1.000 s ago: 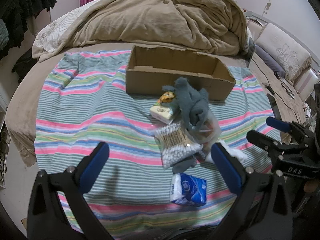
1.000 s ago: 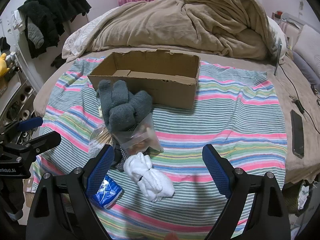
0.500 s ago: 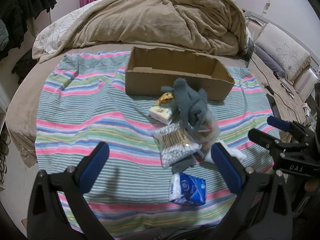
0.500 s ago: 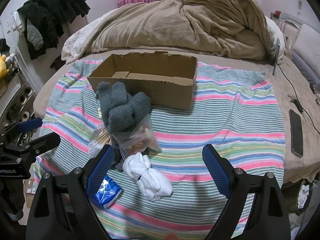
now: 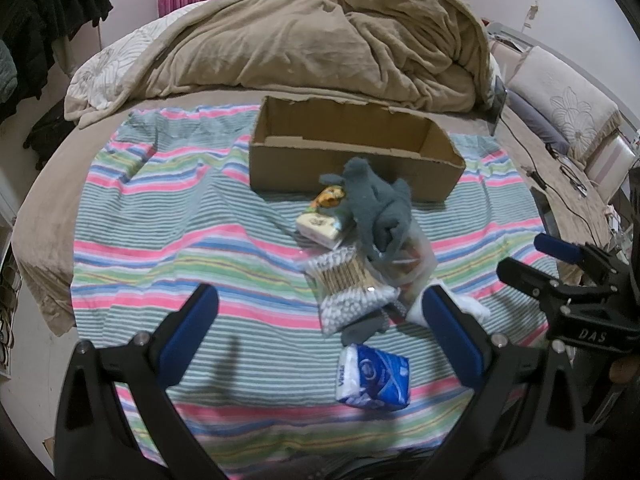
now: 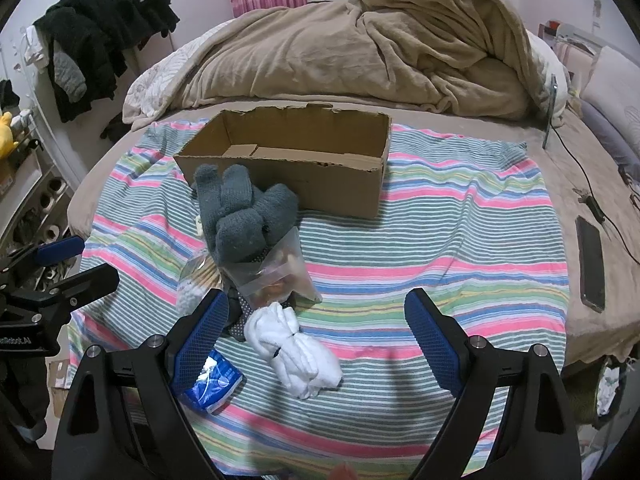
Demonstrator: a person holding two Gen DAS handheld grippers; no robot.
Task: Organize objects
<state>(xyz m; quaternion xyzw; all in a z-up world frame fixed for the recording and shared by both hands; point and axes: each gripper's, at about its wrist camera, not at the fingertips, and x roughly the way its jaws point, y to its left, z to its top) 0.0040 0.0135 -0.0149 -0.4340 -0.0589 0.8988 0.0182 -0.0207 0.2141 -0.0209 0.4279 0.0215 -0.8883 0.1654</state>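
An open cardboard box (image 5: pixel 352 156) (image 6: pixel 296 164) stands on the striped cloth (image 5: pixel 168 240). In front of it lies a pile: grey gloves (image 5: pixel 376 204) (image 6: pixel 244 212), a bag of cotton swabs (image 5: pixel 348 284), a clear bag of snacks (image 6: pixel 280 276), a cream soap pack (image 5: pixel 320 228), rolled white socks (image 6: pixel 296 352) and a blue tissue pack (image 5: pixel 374 376) (image 6: pixel 210 384). My left gripper (image 5: pixel 320 332) is open and empty above the near cloth. My right gripper (image 6: pixel 316 340) is open and empty, with the white socks between its fingers.
A heaped tan blanket (image 5: pixel 320 40) fills the bed behind the box. A phone (image 6: pixel 591 268) and cables (image 6: pixel 588 184) lie on the bed at the right. Dark clothes (image 6: pixel 100 40) hang at the left. Pillows (image 5: pixel 560 100) lie at the far right.
Both views have shifted only slightly. The objects lie where they were and both grippers stay open.
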